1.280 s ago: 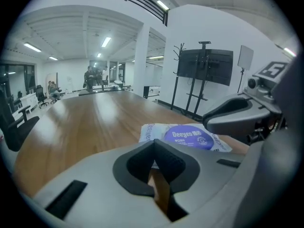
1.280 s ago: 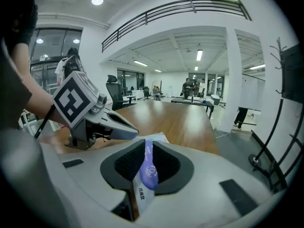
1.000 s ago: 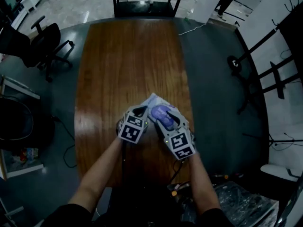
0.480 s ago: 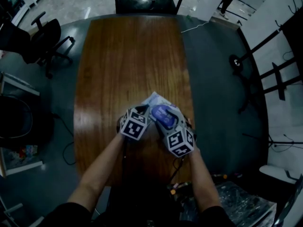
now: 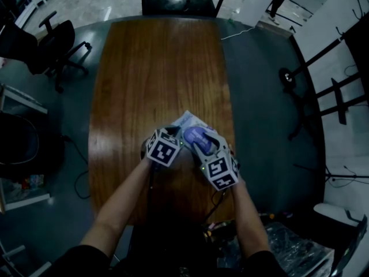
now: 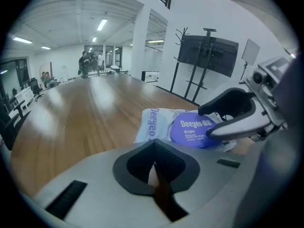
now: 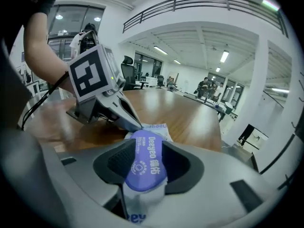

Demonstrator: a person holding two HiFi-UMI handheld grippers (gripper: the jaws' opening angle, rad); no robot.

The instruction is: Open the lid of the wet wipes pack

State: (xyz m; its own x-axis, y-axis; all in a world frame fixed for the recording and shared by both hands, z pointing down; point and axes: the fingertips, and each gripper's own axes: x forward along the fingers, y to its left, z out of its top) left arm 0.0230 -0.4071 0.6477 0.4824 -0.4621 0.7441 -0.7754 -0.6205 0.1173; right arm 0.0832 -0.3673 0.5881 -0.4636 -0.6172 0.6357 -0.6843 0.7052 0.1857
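Wet wipes pack (image 5: 187, 122) has its lid (image 7: 146, 151) between closing right tongs (image 7: 146, 164); closed left tongs (image 6: 154, 167) alongside.

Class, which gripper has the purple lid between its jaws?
The right gripper: its jaws are closing round the lid. The left gripper has its jaws together, nothing between them.

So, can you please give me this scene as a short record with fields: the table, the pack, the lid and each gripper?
table: long, wooden
pack: white wipes pack, lying at the table's near end
lid: purple, oval, looks not yet lifted
left gripper: fingers together, nothing held, tip at the pack's edge
right gripper: fingers closing on the lid, one at each side of it
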